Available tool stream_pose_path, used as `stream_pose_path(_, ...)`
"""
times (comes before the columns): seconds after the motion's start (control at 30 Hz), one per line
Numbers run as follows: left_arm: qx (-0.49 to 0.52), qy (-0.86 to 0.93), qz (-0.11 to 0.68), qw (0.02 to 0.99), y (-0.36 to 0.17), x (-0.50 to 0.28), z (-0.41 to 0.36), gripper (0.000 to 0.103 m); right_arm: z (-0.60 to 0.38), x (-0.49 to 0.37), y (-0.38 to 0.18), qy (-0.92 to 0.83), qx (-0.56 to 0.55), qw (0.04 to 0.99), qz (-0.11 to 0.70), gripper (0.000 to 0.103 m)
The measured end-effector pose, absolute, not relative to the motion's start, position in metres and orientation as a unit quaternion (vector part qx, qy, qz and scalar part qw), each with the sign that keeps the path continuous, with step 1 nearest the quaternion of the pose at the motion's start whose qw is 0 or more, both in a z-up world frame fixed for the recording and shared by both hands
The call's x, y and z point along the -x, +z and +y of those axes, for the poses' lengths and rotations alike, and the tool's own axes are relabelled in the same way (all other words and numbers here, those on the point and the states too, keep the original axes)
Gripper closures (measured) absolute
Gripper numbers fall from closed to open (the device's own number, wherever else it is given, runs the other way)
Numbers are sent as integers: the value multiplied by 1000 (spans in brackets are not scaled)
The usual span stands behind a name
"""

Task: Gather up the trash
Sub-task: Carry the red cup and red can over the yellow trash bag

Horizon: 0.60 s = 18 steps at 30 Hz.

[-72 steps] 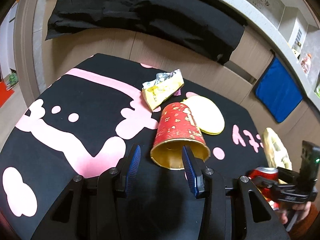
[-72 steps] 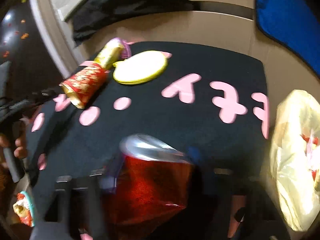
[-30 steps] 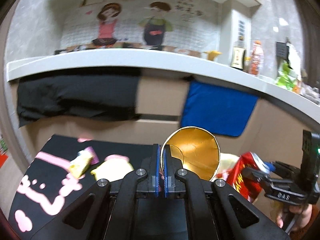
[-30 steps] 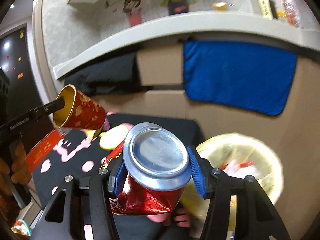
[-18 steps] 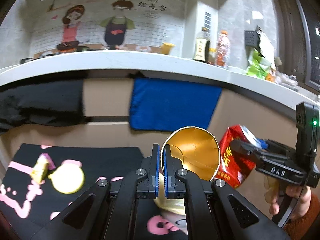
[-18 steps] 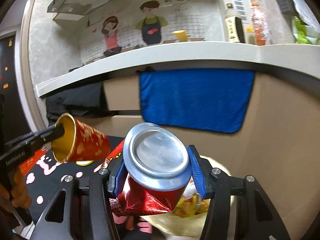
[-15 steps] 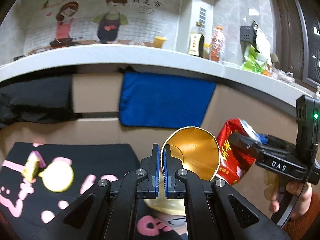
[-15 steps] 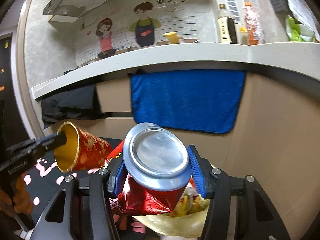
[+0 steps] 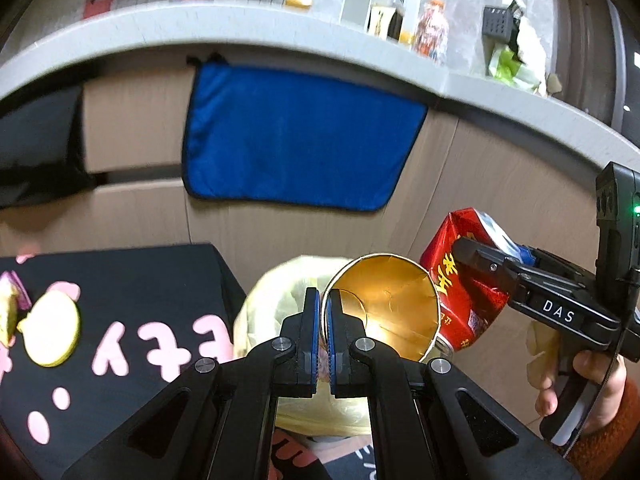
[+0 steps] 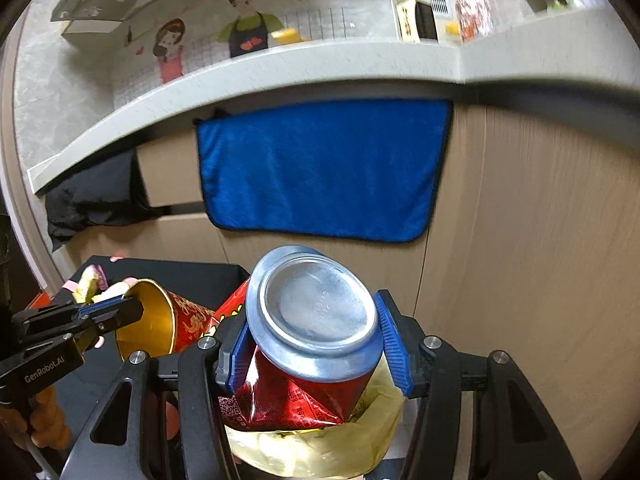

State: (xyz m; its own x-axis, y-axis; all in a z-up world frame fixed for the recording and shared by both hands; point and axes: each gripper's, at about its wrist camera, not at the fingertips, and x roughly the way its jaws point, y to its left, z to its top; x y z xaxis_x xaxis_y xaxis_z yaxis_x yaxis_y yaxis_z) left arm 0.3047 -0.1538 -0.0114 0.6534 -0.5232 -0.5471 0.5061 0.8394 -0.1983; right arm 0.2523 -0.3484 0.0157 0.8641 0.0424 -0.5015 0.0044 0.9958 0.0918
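Overhead, paper cup (image 9: 386, 308) is pinched at its rim by left gripper (image 9: 322, 334); crushed can (image 10: 308, 344) is clamped by right gripper (image 10: 310, 340), both above yellow bag (image 9: 272, 300).

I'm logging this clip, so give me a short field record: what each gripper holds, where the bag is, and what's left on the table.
left gripper: shut on cup rim
right gripper: shut on crushed can
bag: yellow, open, below both items
table: yellow lid, wrapper
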Motion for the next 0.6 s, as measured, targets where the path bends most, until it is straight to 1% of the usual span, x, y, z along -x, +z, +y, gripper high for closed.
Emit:
stream_pose_path(0.4, 20, -287, 364, 886, -59, -350, -178, 100, -365, -295, -35, -2, -63, 946, 318, 51)
stream_pose_path(0.43, 27, -289, 369, 883, -62, -353, -178, 98, -366, -297, -39, -4, -63, 945, 321, 51)
stream_pose_path(0.47, 35, -292, 374, 880, -65, -356, -177, 96, -366, -300, -41, -6, -63, 944, 324, 51)
stream_pose_path(0.53, 52, -298, 380, 874, -68, -360, -173, 84, -368, -304, -46, -7, -66, 942, 329, 51)
stream_pose_path(0.57, 57, -297, 378, 875, -68, -361, -171, 73, -369, -306, -48, -7, -68, 941, 331, 51)
stream_pose_path(0.6, 61, -295, 376, 876, -66, -362, -168, 71, -368, -308, -52, -8, -69, 940, 334, 51)
